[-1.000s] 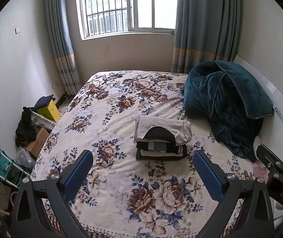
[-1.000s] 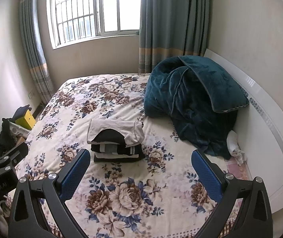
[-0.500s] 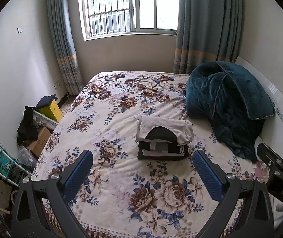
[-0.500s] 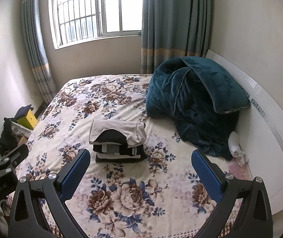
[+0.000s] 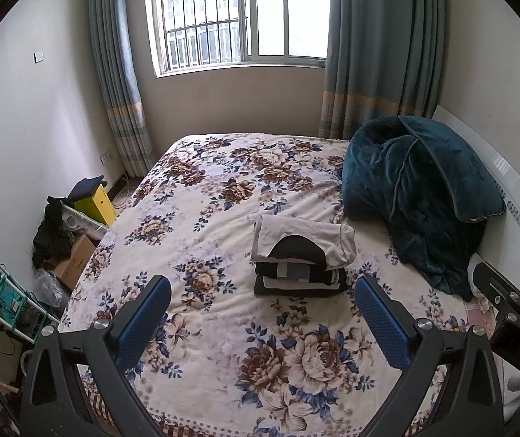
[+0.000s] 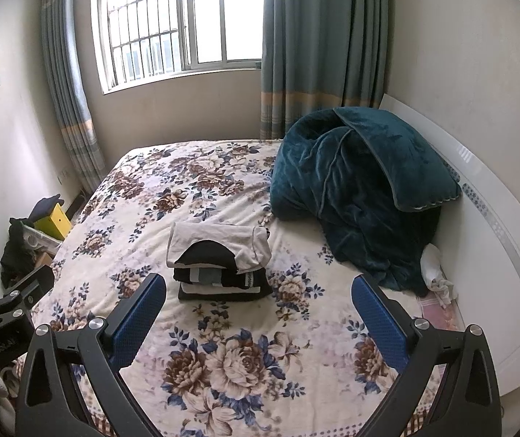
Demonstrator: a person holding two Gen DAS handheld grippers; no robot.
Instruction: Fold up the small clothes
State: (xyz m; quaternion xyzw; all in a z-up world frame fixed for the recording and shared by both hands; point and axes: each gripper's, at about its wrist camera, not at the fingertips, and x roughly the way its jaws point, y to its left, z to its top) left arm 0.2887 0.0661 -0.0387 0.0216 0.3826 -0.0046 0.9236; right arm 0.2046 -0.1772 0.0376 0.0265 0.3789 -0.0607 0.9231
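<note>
The left gripper [image 5: 260, 313] is held wide open above the near part of the floral bedspread [image 5: 201, 225], with nothing gripped or touched between its blue pads [image 5: 143, 322]. The right gripper [image 6: 258, 313] is likewise spread wide and empty. A stack of folded clothes [image 5: 301, 256], topped by a cream garment, is seen ahead of both tools, apart from the fingertips. A teal quilt [image 6: 362, 189] is heaped further ahead and to the right.

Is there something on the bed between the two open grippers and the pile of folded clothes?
Nothing visible. Only bare floral bedspread lies between the left gripper, the right gripper and the pile of folded clothes. The teal blanket sits aside.
</note>
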